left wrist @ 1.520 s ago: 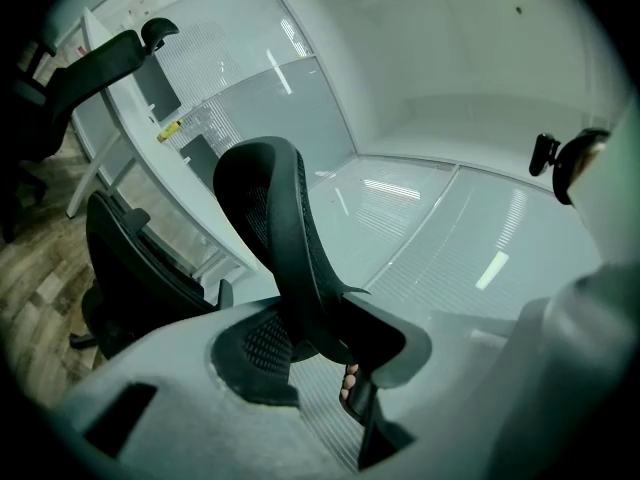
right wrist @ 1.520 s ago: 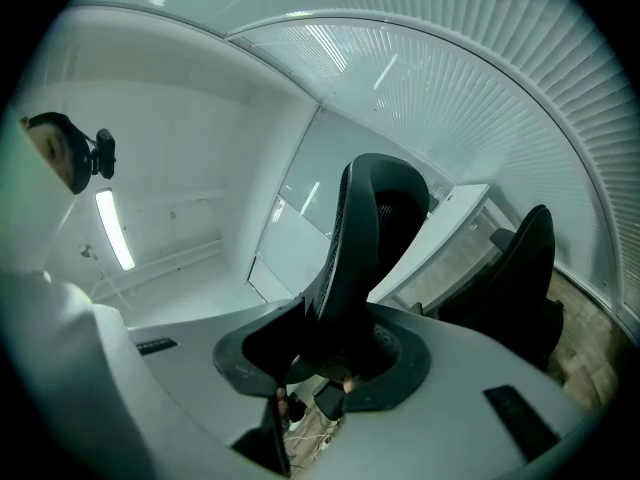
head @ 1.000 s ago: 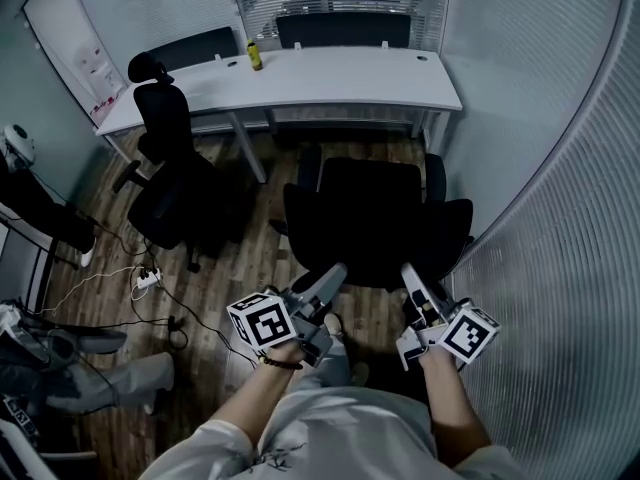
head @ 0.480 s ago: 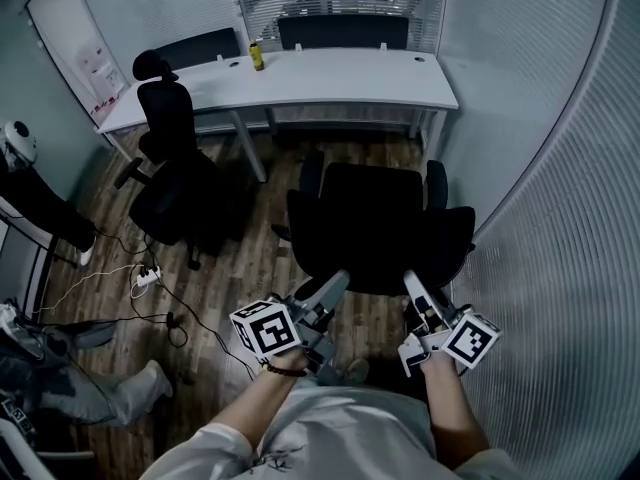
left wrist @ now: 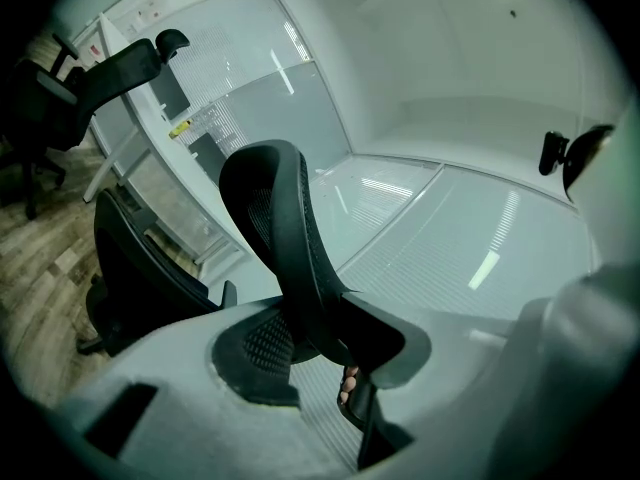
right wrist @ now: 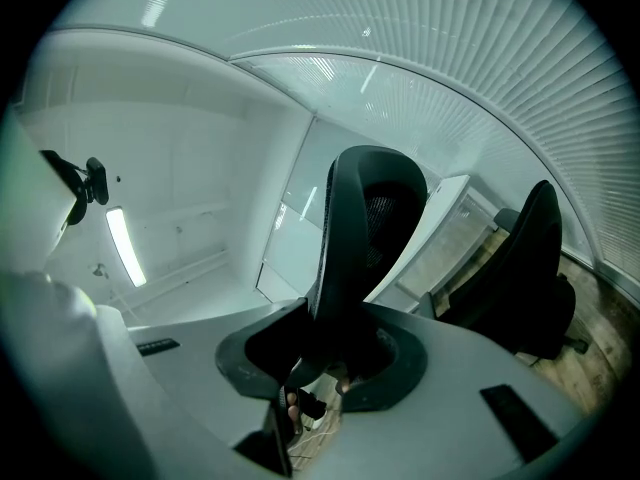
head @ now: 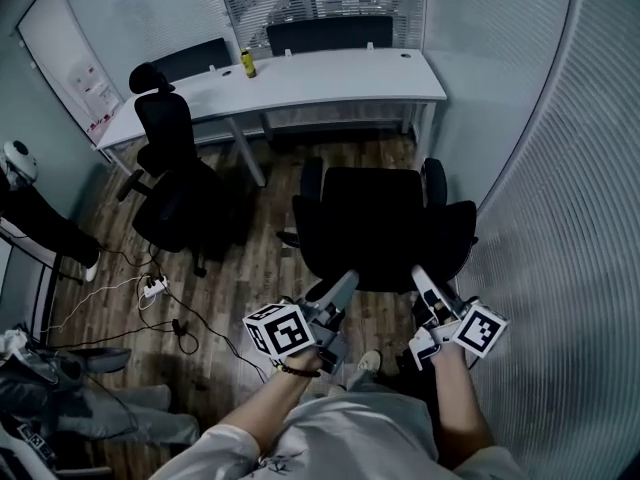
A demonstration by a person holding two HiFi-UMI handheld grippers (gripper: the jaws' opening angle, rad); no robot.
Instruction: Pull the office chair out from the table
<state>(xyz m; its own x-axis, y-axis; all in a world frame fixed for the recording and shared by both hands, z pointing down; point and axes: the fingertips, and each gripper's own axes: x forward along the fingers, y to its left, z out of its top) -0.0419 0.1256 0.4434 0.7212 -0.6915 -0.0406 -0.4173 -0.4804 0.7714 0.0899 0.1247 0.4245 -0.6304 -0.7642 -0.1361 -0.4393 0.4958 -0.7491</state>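
Black mesh-backed office chair (head: 385, 218) stands centre of the room on the wood-plank floor (head: 255, 258), well apart from the long white table (head: 330, 76) at the far side, seat facing the table, backrest nearest the person. Left gripper (head: 345, 280) is clamped on the near-left top edge of the backrest and right gripper (head: 420, 273) on the near-right top edge, pads pressing the rim. Second black high-backed chair (head: 172, 173) sits left, beside the table. Yellow can (head: 246, 63) stands upright on the table, far left.
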